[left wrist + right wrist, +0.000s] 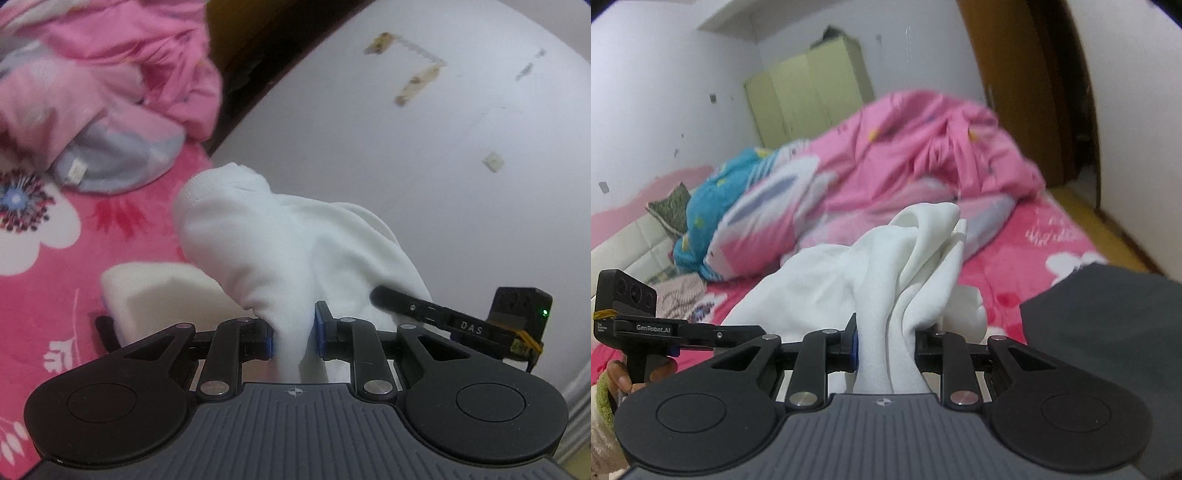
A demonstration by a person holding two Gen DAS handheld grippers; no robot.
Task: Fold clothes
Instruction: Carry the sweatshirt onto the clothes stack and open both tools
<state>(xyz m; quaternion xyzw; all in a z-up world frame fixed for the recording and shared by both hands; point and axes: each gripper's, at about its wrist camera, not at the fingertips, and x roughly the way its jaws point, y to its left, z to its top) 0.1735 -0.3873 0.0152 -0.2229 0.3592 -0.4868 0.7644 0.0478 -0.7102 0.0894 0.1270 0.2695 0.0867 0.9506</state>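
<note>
Here, both tongs, left [293, 338] & right [886, 349], clenched on white garment [258, 236], pads mostly hidden

Left wrist view: white capitals "DAS" read on the black flat bar [454, 321] of the other hand-held unit, at right beside the small black camera box with a green light [522, 314].

Right wrist view: white lettering "GenRobot.AI" reads on the black flat bar [665, 329] at left. Smaller white print at its left end is too small to read.
</note>
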